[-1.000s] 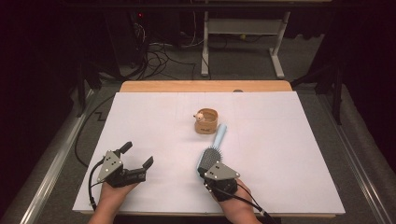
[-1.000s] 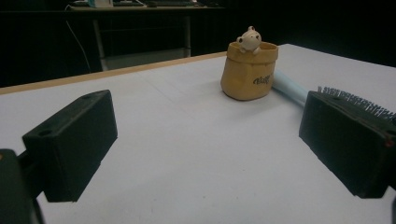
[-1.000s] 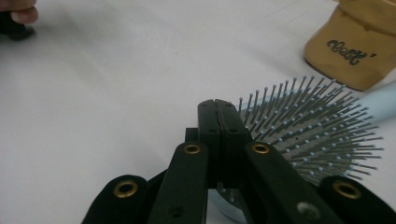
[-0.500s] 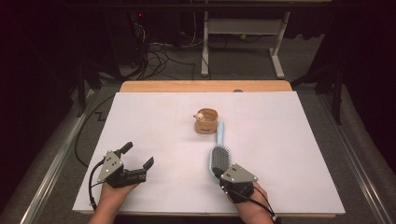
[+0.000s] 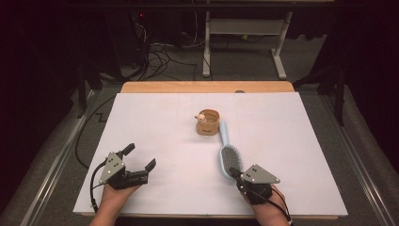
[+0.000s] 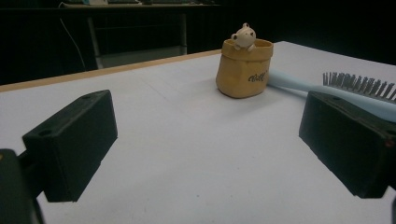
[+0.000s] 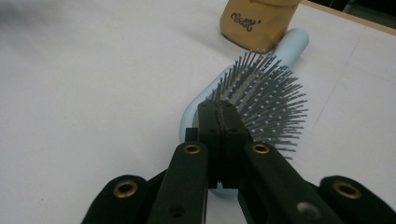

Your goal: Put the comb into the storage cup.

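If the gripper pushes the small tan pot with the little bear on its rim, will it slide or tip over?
The tan pot looks squat, with a base about as wide as its mouth, so it would probably slide rather than tip. It seems small and likely light. The bear figure perched on its rim may be fragile, and the hairbrush handle close beside the pot might shift with it.

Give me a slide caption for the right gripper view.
Shut hand-held gripper over the near edge of a blue hairbrush, bristles up, its handle reaching a tan pouch.
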`<state>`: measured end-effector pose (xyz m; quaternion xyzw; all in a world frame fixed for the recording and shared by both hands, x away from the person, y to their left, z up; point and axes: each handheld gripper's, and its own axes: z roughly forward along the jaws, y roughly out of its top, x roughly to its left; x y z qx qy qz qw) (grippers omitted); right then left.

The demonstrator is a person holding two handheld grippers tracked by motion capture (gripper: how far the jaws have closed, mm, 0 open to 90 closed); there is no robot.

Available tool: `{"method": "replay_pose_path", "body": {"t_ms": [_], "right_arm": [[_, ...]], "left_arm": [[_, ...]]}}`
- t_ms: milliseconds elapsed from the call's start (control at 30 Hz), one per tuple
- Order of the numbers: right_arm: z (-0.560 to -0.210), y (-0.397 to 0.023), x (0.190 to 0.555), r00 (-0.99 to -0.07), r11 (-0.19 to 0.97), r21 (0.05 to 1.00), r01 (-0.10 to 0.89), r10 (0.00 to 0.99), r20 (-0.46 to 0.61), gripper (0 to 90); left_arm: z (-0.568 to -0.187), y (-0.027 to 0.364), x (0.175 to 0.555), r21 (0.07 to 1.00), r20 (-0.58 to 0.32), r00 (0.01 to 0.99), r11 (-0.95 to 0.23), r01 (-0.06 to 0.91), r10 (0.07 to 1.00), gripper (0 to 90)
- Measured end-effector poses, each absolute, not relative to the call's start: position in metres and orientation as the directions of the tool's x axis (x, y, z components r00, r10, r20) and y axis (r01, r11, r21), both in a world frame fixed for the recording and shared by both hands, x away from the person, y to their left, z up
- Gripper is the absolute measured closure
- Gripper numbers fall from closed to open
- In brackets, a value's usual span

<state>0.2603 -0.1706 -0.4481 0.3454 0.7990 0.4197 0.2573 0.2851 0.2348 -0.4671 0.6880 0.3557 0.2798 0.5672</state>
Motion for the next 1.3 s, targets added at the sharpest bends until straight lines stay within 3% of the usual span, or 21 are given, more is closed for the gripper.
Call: {"method": "replay_pose_path", "body": {"t_ms": [533, 1033, 1300], "right_arm": [[-0.455, -0.164, 0.259, -0.646, 0.428, 0.837, 0.342, 0.754, -0.122, 90.0], [-0.468, -0.133, 0.259, -0.702, 0.497, 0.802, 0.332, 0.698, -0.142, 90.0], [-0.471, -0.137, 0.263, -0.68, 0.5, 0.786, 0.363, 0.719, -0.143, 90.0]], "left_arm": [[-0.467, 0.234, 0.284, 0.979, -0.019, 0.594, -0.105, 0.173, 0.804, 5.1], [-0.467, 0.236, 0.285, 0.98, -0.022, 0.589, -0.098, 0.171, 0.808, 5.2], [-0.466, 0.236, 0.285, 0.981, -0.025, 0.59, -0.095, 0.171, 0.807, 5.3]]}}
